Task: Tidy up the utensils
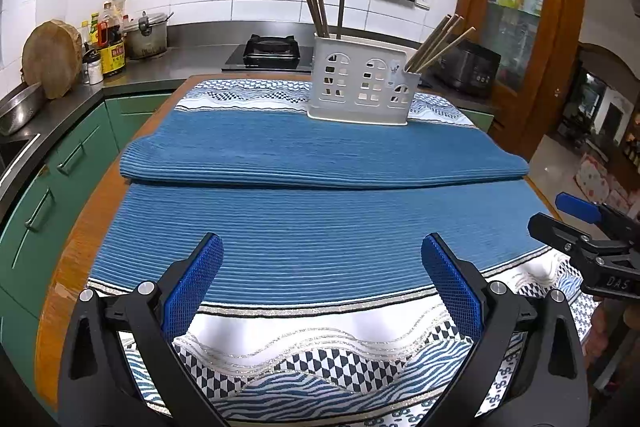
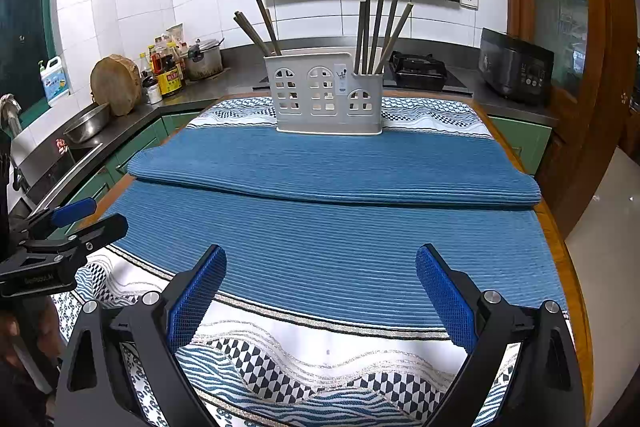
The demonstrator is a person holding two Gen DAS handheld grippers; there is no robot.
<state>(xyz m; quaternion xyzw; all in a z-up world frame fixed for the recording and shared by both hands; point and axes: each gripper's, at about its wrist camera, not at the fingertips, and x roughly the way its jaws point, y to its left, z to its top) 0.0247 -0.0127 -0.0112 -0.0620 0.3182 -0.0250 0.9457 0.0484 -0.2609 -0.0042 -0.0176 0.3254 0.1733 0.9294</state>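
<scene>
The left claw (image 1: 322,267) hangs with its blue-padded fingers spread wide and nothing between them; the right claw (image 2: 320,279) is likewise spread and empty, just beside it over the near edge of the wooden worktop (image 1: 72,251). Well ahead of both claws, at the far end of the ribbed blue cloth (image 1: 320,227), stands the white plastic utensil holder with arched window cut-outs (image 2: 326,95); brown wooden chopsticks (image 2: 376,31) lean in its right-hand compartment, and a smaller bunch of chopsticks (image 2: 260,31) stands in the left one. No loose utensil shows on the cloth between claws and holder, so the sorting looks done or nearly so. If any regrouping remains, the sound approach is probably to reach forward over the raised fold in the cloth; pinch a single chopstick near its upper end; lift it straight up so the light holder does not tip.
</scene>
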